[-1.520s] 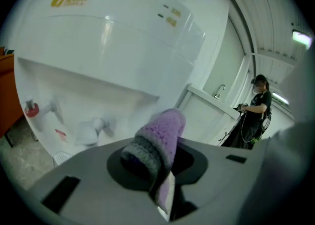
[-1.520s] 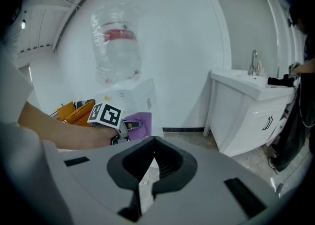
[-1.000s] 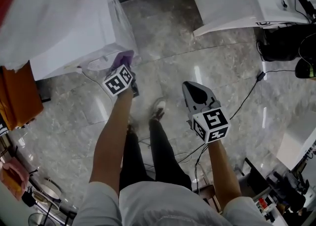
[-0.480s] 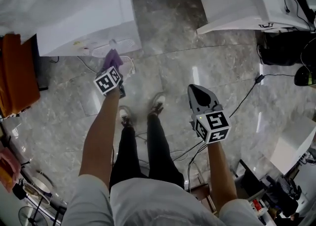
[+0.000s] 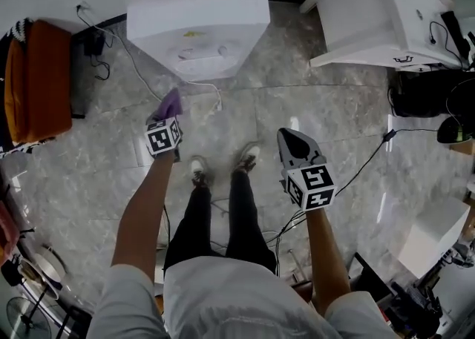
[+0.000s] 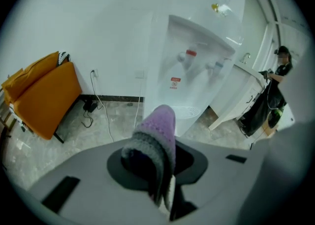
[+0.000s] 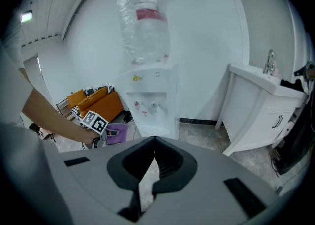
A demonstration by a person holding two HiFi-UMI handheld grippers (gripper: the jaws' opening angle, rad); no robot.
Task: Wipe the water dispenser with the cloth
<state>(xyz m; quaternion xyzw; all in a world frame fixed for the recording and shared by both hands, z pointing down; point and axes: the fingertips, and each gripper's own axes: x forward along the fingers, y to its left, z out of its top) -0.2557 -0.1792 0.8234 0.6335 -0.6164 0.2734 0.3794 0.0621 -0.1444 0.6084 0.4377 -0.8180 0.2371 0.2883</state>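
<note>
The white water dispenser (image 5: 199,17) stands against the wall ahead, with a clear bottle (image 7: 144,22) upside down on top and two taps (image 6: 189,56) on its front. My left gripper (image 5: 166,121) is shut on a purple and grey cloth (image 5: 171,101) and hangs over the floor a short way in front of the dispenser, not touching it. In the left gripper view the cloth (image 6: 156,129) bulges up from between the jaws. My right gripper (image 5: 289,137) is shut and holds nothing; it hangs lower right of the dispenser, and its jaws meet at the tip (image 7: 154,145).
An orange padded seat (image 5: 37,81) stands left of the dispenser, with cables (image 5: 100,52) on the floor between them. A white sink cabinet (image 5: 375,15) is on the right. Black cords (image 5: 371,148) trail over the marble floor. The person's feet (image 5: 223,165) are below the grippers.
The dispenser has shifted from the upper left to the top centre and lies farther off. The left gripper with the cloth has come away from its base. The right gripper has hardly moved.
</note>
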